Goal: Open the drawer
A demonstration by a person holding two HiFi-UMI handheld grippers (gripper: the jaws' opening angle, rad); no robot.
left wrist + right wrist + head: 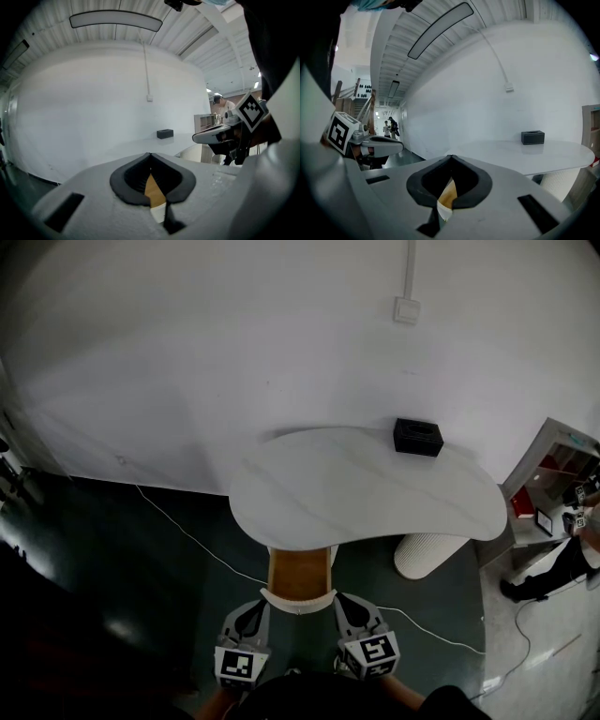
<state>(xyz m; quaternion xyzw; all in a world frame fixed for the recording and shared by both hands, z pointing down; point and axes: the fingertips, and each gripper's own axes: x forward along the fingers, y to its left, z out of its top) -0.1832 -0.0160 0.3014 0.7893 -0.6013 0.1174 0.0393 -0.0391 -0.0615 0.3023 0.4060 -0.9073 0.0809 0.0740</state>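
No drawer front shows clearly in any view. A white kidney-shaped table (347, 493) stands against the wall on an orange-brown wooden column (300, 573) with a white collar at its foot. My left gripper (259, 606) and right gripper (345, 604) hang side by side just before that column, below the table's near edge. Both are shut with nothing between the jaws. In the left gripper view the dark pads meet at the tip (150, 154) with the wood behind them. The right gripper view shows the same closed tip (451, 156).
A small black box (418, 437) sits at the table's far right. A white ribbed cylinder (429, 555) stands on the dark floor under the table's right end. A thin cable (187, 535) runs across the floor. A shelf unit (561, 474) and a person's leg (548, 573) are at the right edge.
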